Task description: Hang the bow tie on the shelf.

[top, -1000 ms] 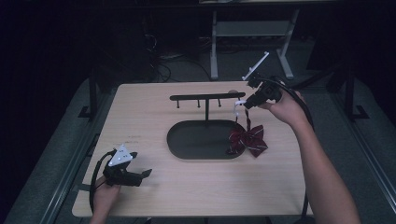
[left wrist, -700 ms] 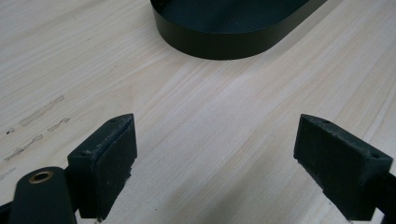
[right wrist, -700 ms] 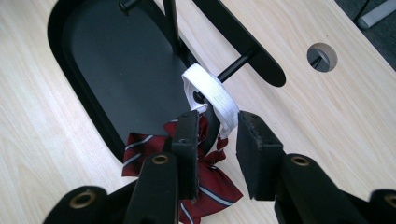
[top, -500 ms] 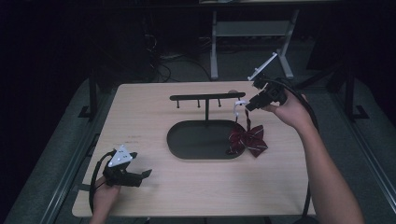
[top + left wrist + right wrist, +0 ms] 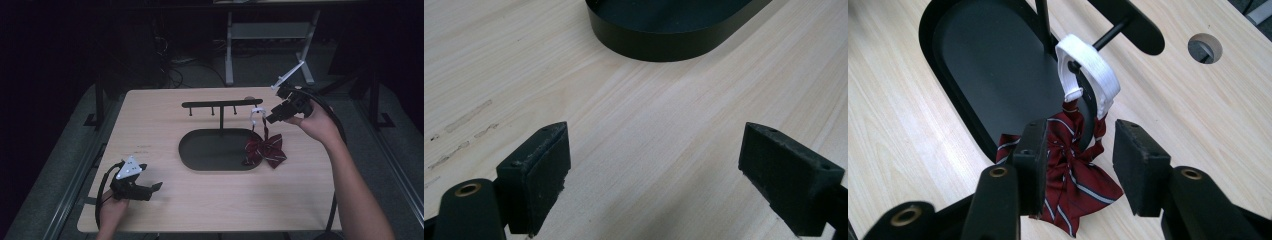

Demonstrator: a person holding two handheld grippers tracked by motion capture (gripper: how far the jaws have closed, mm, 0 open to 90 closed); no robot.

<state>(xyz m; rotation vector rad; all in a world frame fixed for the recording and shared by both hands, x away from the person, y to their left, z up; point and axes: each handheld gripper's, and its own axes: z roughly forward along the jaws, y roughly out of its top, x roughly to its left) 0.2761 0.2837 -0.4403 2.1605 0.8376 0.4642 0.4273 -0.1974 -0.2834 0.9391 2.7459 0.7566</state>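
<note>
A dark red striped bow tie (image 5: 265, 150) hangs by its white strap (image 5: 257, 115) from the right end peg of a black stand (image 5: 222, 104), and its lower part rests on the edge of the stand's oval base (image 5: 205, 150). My right gripper (image 5: 271, 118) hovers just right of the strap; its jaws have just been opening. In the right gripper view its jaws (image 5: 1080, 150) are apart, clear of the strap (image 5: 1090, 65), with the bow tie (image 5: 1073, 175) below them and no pad pressing on it. My left gripper (image 5: 152, 187) rests open at the table's front left, nothing between its jaws (image 5: 654, 160).
The light wooden table (image 5: 160, 125) has a round hole (image 5: 1204, 47) near the stand's bar end. The oval base (image 5: 664, 45) lies ahead of the left gripper. A white metal frame (image 5: 270, 30) stands on the dark floor beyond the table.
The right gripper's jaws have opened and let go of the white strap, and the hand has drawn back a little to the right. The left gripper has not moved.
</note>
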